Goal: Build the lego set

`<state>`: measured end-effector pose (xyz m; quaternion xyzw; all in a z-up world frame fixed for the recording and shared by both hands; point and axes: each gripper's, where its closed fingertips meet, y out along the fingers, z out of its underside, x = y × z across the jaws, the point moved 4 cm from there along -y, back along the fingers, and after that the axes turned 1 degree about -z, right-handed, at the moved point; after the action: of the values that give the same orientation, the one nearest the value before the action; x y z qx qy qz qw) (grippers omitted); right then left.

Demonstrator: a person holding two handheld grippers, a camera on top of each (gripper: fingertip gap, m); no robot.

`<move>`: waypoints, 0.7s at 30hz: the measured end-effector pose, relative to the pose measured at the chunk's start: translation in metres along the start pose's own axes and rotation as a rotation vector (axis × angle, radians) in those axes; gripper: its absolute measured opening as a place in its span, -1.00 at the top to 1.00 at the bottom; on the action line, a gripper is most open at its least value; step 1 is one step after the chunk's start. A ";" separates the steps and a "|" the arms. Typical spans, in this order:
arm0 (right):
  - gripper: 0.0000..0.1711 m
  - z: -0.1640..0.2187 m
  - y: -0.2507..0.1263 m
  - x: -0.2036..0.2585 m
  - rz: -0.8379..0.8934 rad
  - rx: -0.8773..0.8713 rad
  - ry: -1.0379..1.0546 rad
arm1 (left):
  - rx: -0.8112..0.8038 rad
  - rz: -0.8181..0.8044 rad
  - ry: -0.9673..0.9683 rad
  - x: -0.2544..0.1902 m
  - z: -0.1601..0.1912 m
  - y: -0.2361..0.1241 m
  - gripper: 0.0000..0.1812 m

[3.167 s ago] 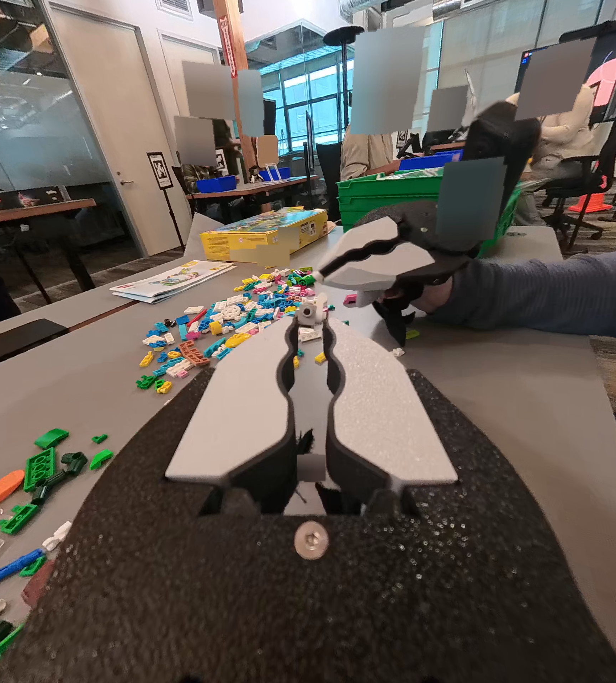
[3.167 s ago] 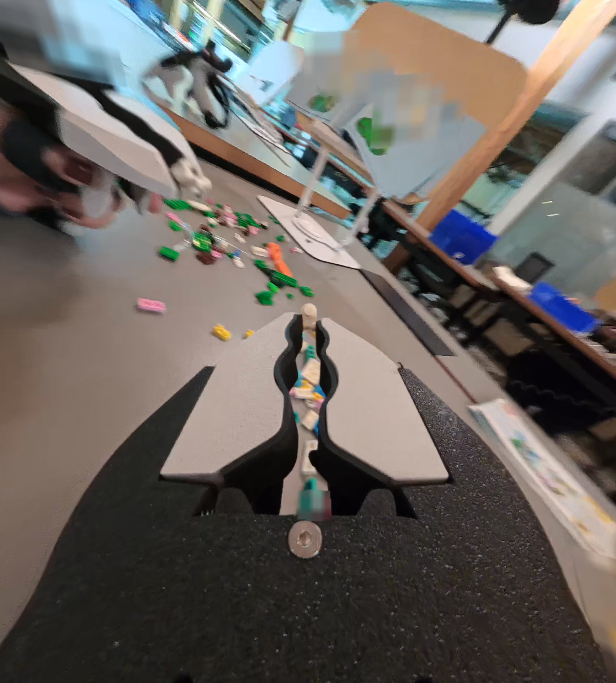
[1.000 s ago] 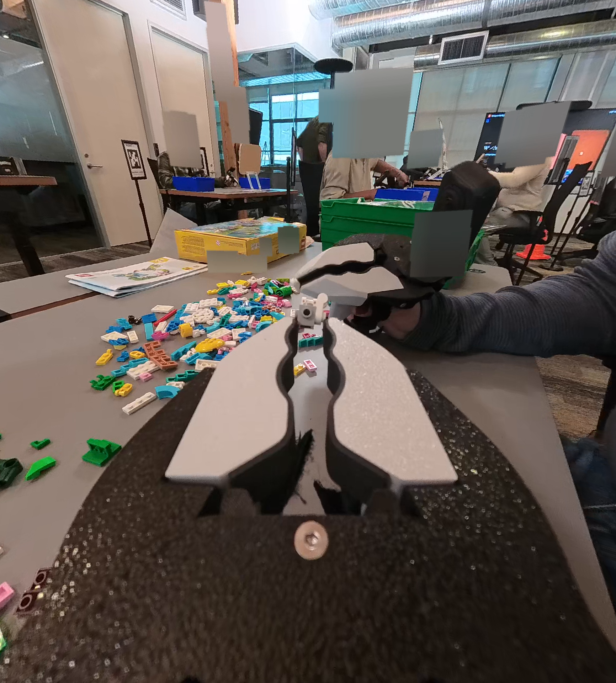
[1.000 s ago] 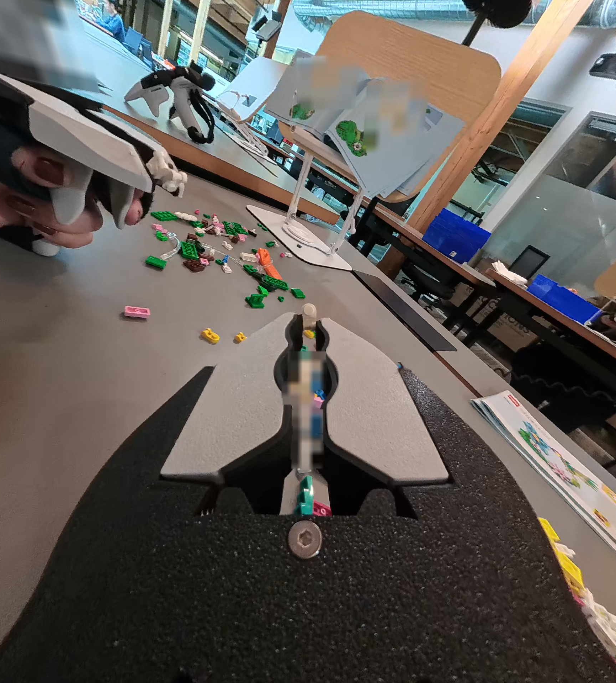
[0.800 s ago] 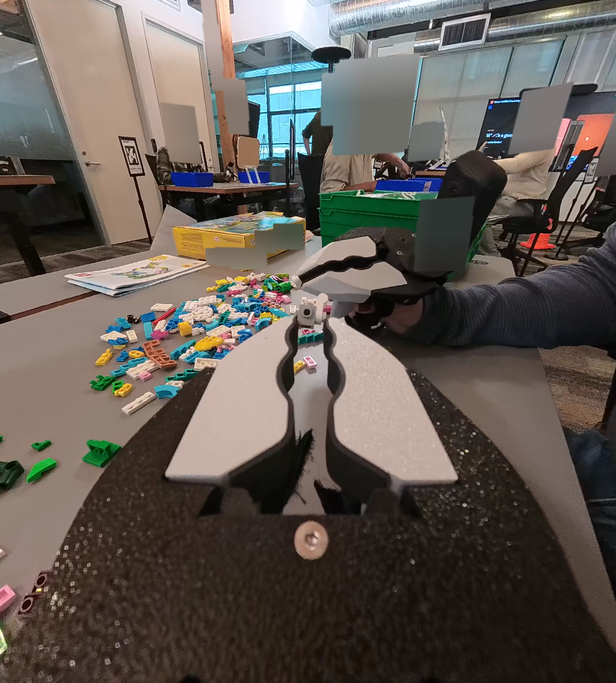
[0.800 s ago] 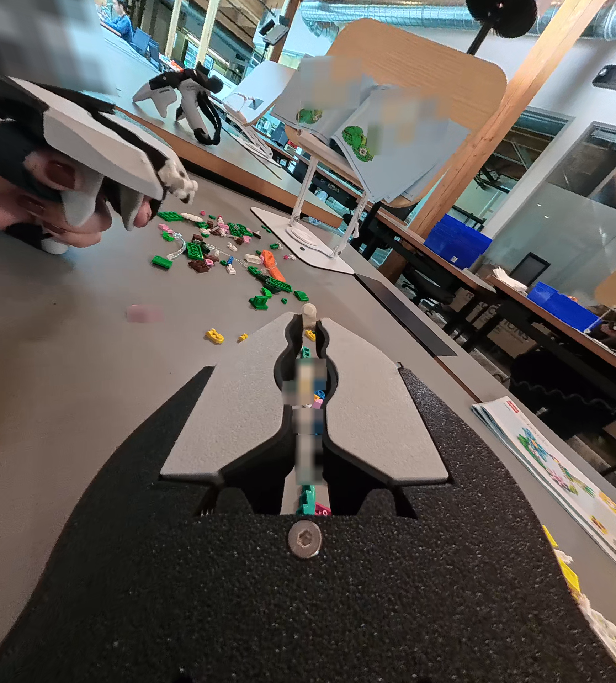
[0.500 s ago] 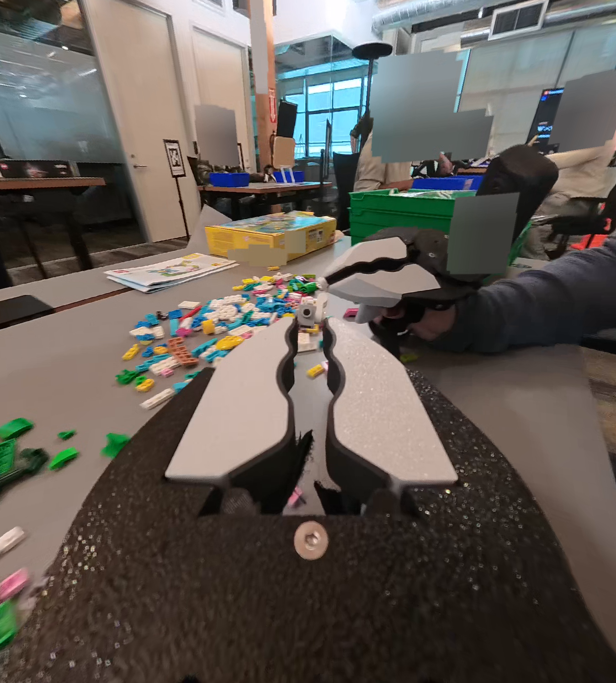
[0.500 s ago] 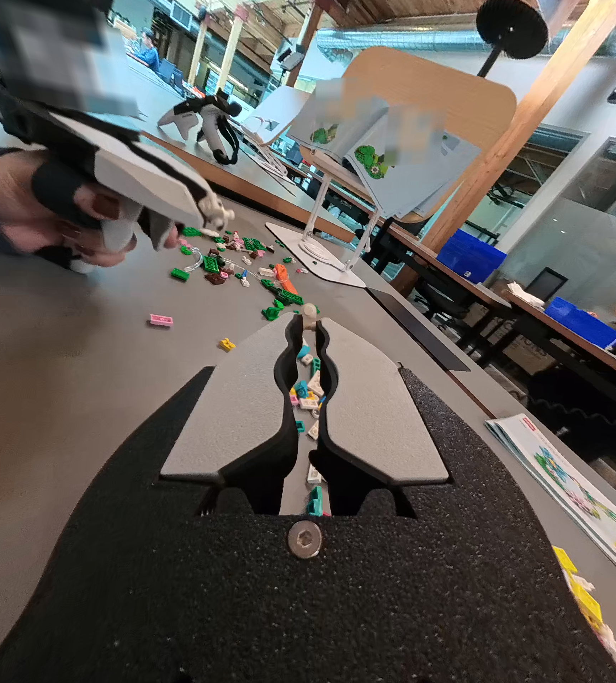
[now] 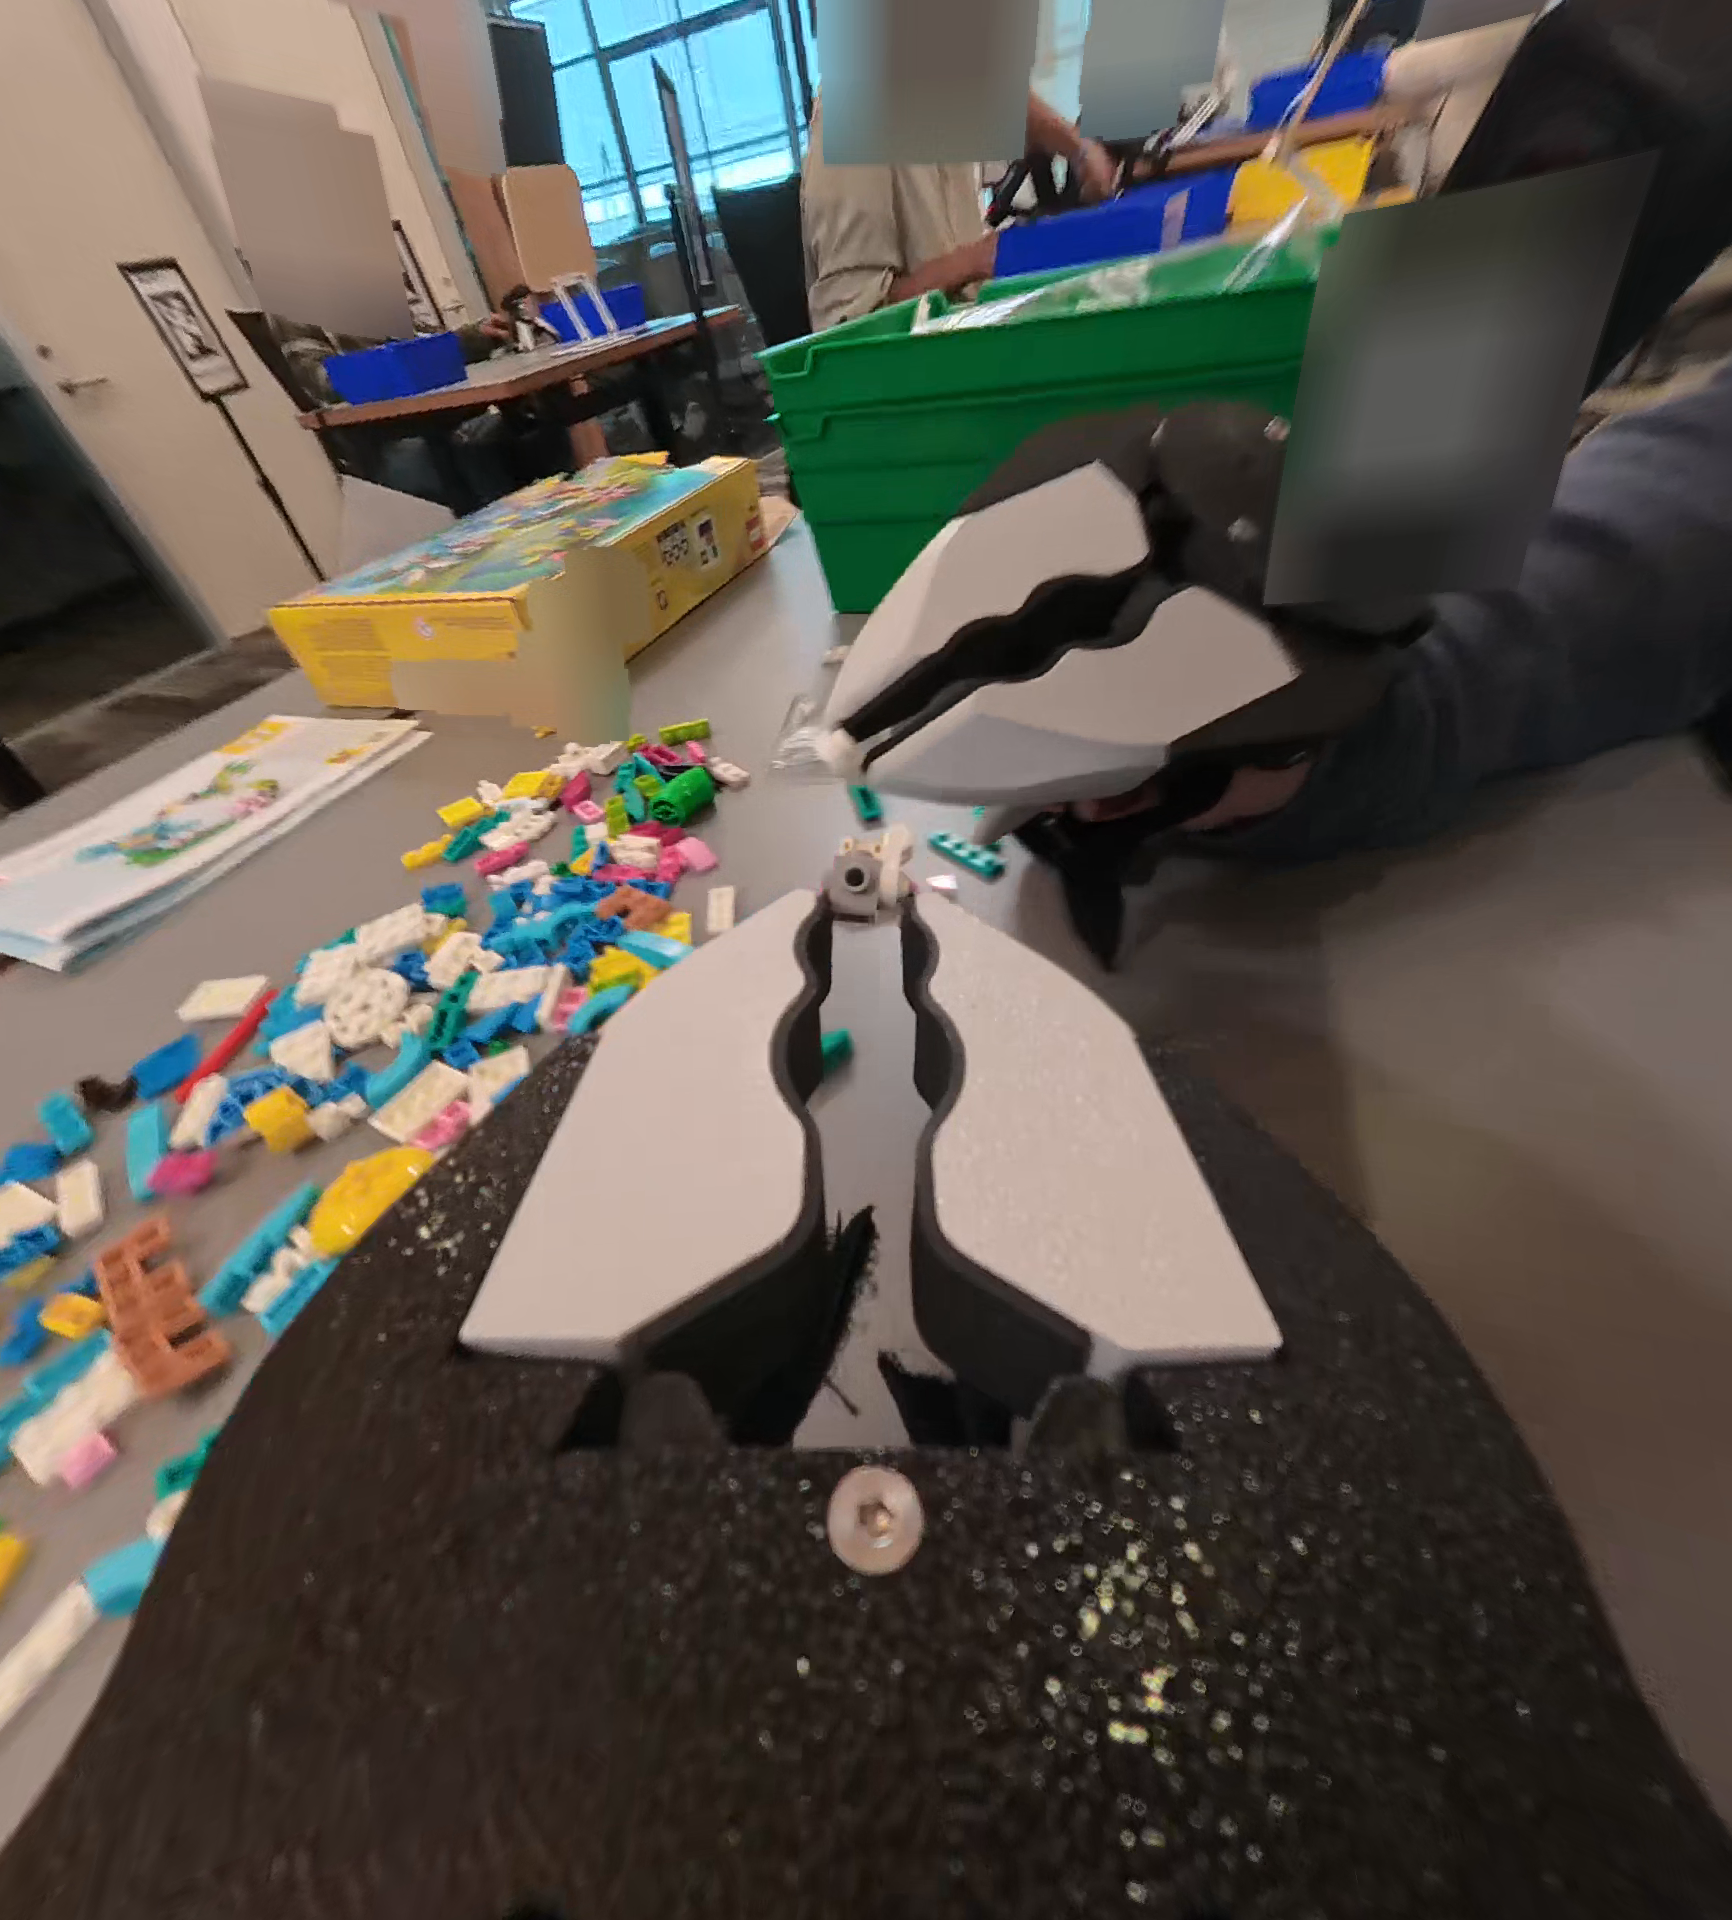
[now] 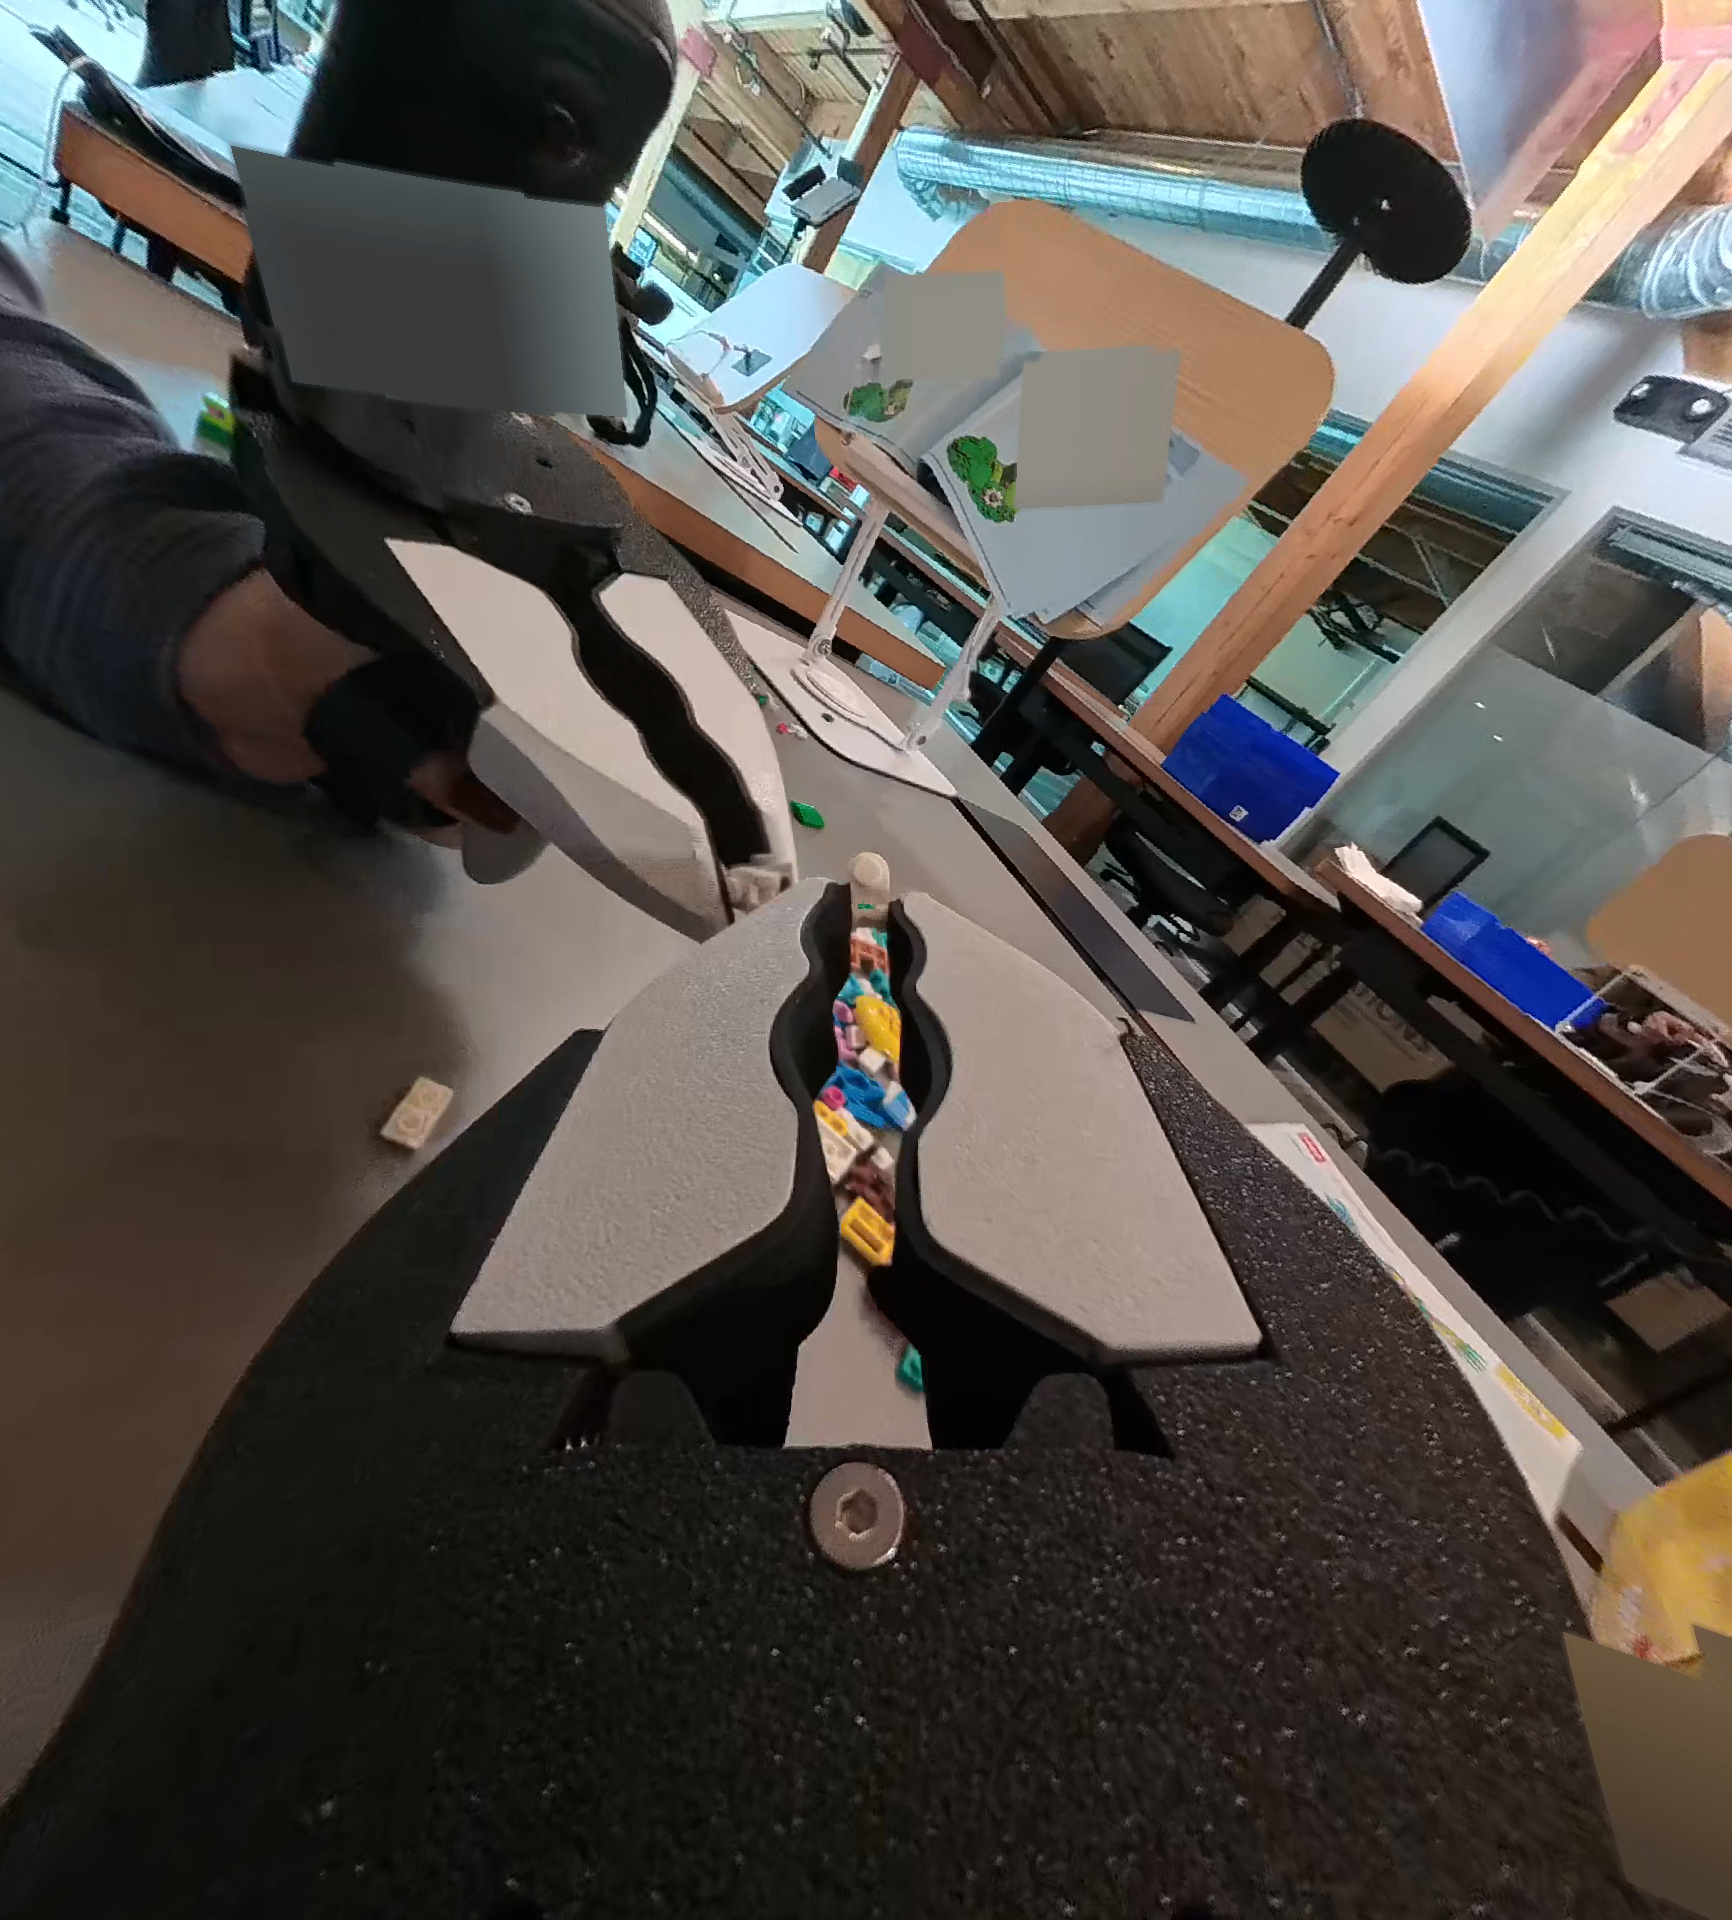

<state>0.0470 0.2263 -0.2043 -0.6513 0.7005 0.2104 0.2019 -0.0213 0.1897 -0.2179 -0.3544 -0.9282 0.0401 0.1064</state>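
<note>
Grey table (image 9: 1464,1091) strewn with loose bricks (image 9: 488,987), office desks behind, left gripper (image 9: 859,902) pinching a small grey-white assembly (image 9: 864,881), right gripper (image 10: 867,902) clamping a white peg (image 10: 868,875)

I saw print on only a few things, and most of it was too small or too blurry for me to read.

The yellow box (image 9: 488,613) on my table had small print on its long side. Its short end had a little red square mark and some tiny pictures.

The booklet (image 9: 166,821) lying flat near the box had a small red mark in 1 corner.

A black and white sign (image 9: 184,327) stood on a thin pole by the door.

From my right tool, I saw an open booklet (image 10: 997,468) on a white stand. I could make out green pictures on it, but no words.
</note>
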 end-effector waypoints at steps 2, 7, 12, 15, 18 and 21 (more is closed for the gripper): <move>0.93 0.003 -0.005 -0.005 0.008 0.001 -0.008 | -0.002 -0.021 0.050 0.002 -0.001 0.008 0.87; 0.92 0.009 -0.010 -0.015 0.009 -0.005 0.022 | -0.013 0.061 0.048 0.001 -0.002 0.021 0.87; 0.93 0.008 -0.010 -0.015 -0.003 -0.019 0.038 | -0.011 0.128 0.034 -0.004 -0.002 0.016 0.87; 0.93 0.007 -0.009 -0.012 -0.018 -0.020 0.026 | 0.023 0.140 0.017 -0.005 0.001 0.017 0.87; 0.93 0.007 -0.009 -0.010 -0.027 -0.024 0.018 | 0.041 0.150 0.008 -0.006 0.003 0.017 0.87; 0.92 0.007 -0.009 -0.008 -0.036 -0.026 0.016 | 0.044 0.157 0.007 -0.007 0.003 0.017 0.86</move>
<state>0.0564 0.2365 -0.2055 -0.6679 0.6876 0.2106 0.1918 -0.0057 0.1981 -0.2244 -0.4238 -0.8960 0.0674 0.1141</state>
